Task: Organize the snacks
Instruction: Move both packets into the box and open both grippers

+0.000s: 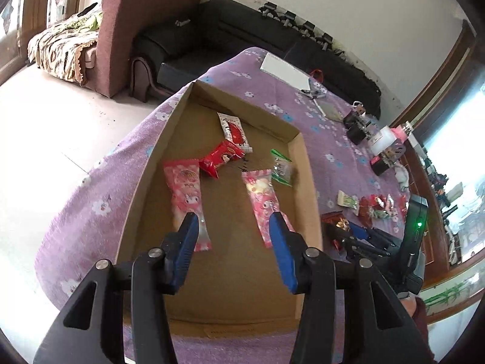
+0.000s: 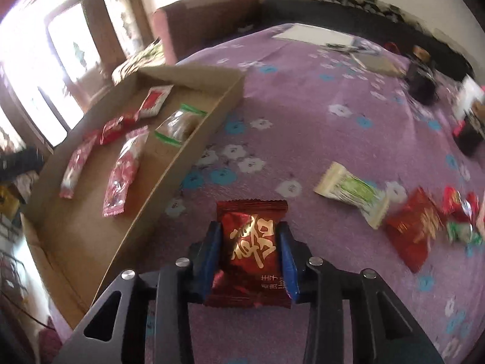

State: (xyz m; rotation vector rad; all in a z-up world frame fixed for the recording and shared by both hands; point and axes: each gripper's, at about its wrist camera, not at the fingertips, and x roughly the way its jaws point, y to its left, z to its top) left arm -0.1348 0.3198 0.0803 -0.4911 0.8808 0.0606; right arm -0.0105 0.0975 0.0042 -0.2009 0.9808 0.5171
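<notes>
Left tongs (image 1: 232, 227) parted, empty; right tongs (image 2: 250, 236) clamping red packet (image 2: 251, 251).

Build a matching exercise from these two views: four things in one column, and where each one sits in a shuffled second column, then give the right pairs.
Things
1. dark red packet with gold lettering
2. green-edged clear packet
3. cream and green packet
4. white sheet

Places
A. lying loose on the purple cloth, outside the box
B. at the far end of the bed
C. inside the cardboard box, by its wall
D. between the blue pads of the right hand-held gripper

Pairs: 1-D, 2-C, 3-A, 4-B
</notes>
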